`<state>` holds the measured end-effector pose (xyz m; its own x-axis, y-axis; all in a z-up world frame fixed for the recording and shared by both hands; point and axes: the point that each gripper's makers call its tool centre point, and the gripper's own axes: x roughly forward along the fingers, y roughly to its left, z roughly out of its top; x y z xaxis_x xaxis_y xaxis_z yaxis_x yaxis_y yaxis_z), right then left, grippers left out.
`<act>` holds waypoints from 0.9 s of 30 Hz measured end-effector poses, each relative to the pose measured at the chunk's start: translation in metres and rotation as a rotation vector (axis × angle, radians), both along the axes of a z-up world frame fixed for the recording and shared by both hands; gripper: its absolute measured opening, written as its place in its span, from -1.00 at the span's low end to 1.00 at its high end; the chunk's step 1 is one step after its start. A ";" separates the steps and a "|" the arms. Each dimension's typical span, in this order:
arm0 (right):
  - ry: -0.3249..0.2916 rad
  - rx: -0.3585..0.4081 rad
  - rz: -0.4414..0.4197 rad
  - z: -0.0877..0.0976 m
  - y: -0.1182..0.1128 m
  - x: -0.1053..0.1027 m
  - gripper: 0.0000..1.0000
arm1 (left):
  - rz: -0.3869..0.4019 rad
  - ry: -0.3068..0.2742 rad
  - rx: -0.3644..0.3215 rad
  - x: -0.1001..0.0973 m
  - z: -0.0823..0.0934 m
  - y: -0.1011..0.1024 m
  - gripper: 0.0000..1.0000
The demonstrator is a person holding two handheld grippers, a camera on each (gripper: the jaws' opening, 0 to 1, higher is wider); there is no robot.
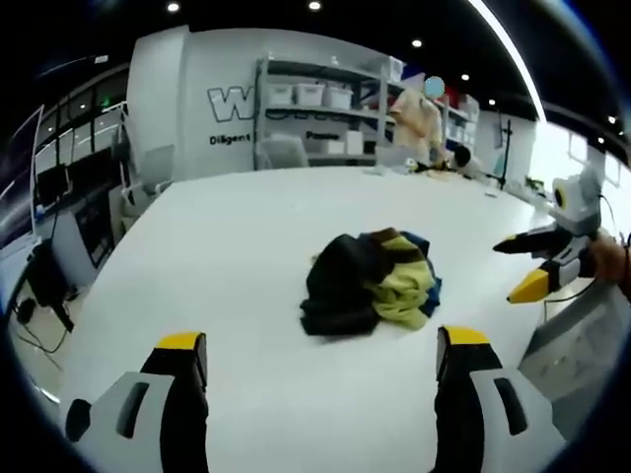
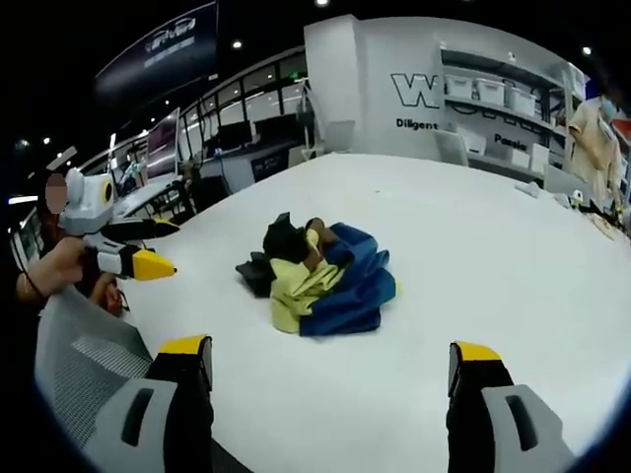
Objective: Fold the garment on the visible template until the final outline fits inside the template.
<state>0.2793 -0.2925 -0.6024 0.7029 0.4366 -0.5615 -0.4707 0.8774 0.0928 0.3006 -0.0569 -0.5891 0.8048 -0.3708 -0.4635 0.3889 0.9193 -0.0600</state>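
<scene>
In the left gripper view, my left hand-held gripper has its jaws spread wide with nothing between them, hovering above the white desk. The garment lies ahead of it as a crumpled heap of black, yellow and blue cloth, roughly mid-desk and apart from both jaws. My right hand-held gripper comes in from the right, off to the side of the heap and clear of it. I can make out no template outline on the desk from here, so I judge the first risk is folding to a shape I cannot check against anything.

In the right gripper view, my right hand-held gripper is likewise spread and empty, with the garment ahead of it, blue and yellow layers uppermost and black behind. The left hand-held gripper shows at the left, held in a hand above a grey mesh chair back; whether its jaws are apart I cannot tell from this angle.

Because the layers are bunched together, a pinch could take several thicknesses at once, and the heap would lift as a lump instead of opening. Pulling with one gripper only could drag the whole bundle across the smooth desk towards the edge.
</scene>
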 end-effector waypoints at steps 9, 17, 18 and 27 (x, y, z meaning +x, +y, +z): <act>0.007 0.004 -0.016 -0.001 -0.004 0.001 0.87 | 0.012 0.003 0.001 0.000 0.000 0.003 0.75; 0.020 0.012 -0.019 -0.003 -0.004 0.000 0.87 | -0.002 0.003 -0.010 -0.001 0.000 -0.001 0.81; 0.022 0.014 -0.018 -0.003 -0.004 0.000 0.87 | -0.003 -0.002 -0.013 -0.001 0.001 -0.002 0.82; 0.028 0.041 -0.007 -0.002 0.001 -0.001 0.96 | 0.001 -0.005 -0.025 -0.001 0.003 -0.001 0.90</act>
